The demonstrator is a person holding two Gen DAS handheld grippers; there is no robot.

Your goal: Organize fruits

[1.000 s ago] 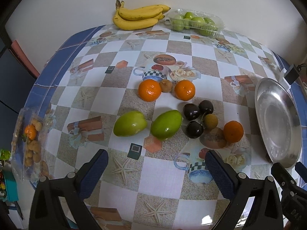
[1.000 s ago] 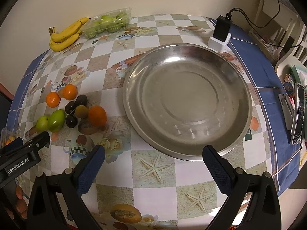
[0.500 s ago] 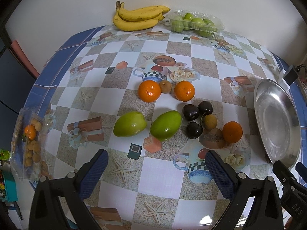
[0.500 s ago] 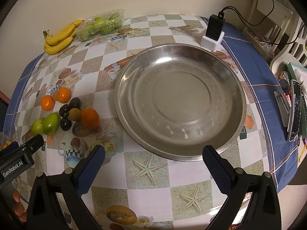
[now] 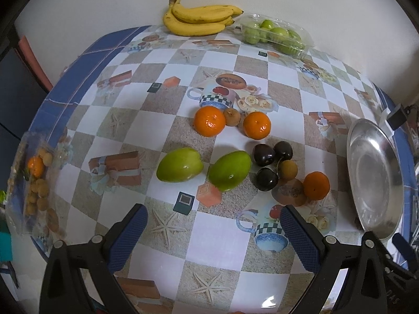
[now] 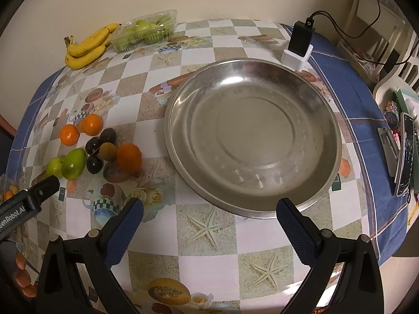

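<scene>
Loose fruit lies mid-table: two green mangoes [image 5: 180, 165] [image 5: 229, 170], three oranges [image 5: 209, 121] [image 5: 257, 125] [image 5: 316, 185], dark plums [image 5: 263, 155] and small brown fruits [image 5: 287, 169]. A wide steel plate [image 6: 252, 141] with nothing in it sits to their right [image 5: 374, 180]. My left gripper [image 5: 213, 225] hangs open just short of the mangoes, nothing between its fingers. The right gripper [image 6: 209, 217] is open at the plate's near rim, holding nothing. The fruit cluster [image 6: 99, 146] shows left of the plate in the right wrist view.
Bananas [image 5: 199, 19] and a clear box of green fruit [image 5: 275, 34] rest by the far wall. A plastic pack of small fruit [image 5: 36, 183] sits at the left table edge. A black charger in a white stand [image 6: 299, 44] is behind the plate; a phone [image 6: 404, 154] lies right.
The right wrist view has shifted so the plate sits more to the left and centre. The left gripper has eased slightly forward toward the fruit. No fruit has moved.
</scene>
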